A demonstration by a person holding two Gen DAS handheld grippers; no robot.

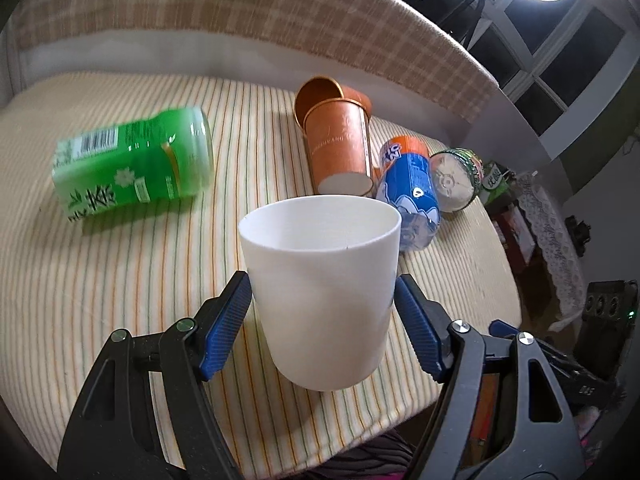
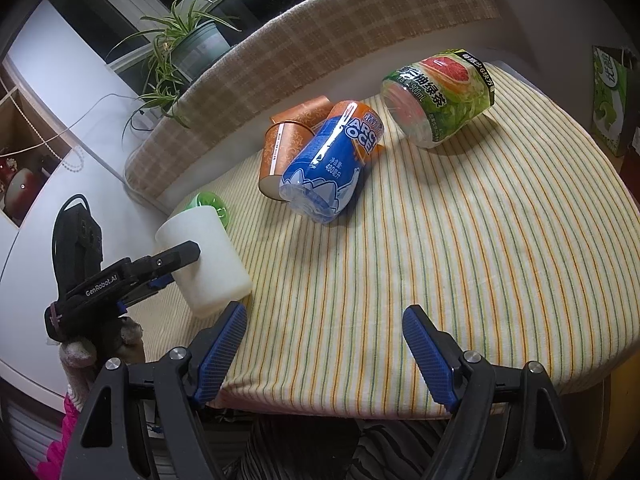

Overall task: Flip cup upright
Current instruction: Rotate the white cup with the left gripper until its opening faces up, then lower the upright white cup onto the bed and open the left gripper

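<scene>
White cup stands mouth-up between the left claw's pads.

The left claw (image 1: 324, 292) straddles the cup (image 1: 320, 288), pads at its walls; whether it pinches or has let go, I cannot tell. The cup looks light, thin and smooth, best held mid-wall, gently. Beyond lie an orange tube (image 1: 340, 144) and bottles. The right claw (image 2: 324, 320) hangs released, the cup off to its left.

White cup (image 1: 320, 292); green bottle (image 1: 132, 164); orange canister (image 1: 340, 140); blue-orange bottle (image 1: 412, 188); tabletop (image 1: 120, 300) cloth striped cream, orange, green.
</scene>
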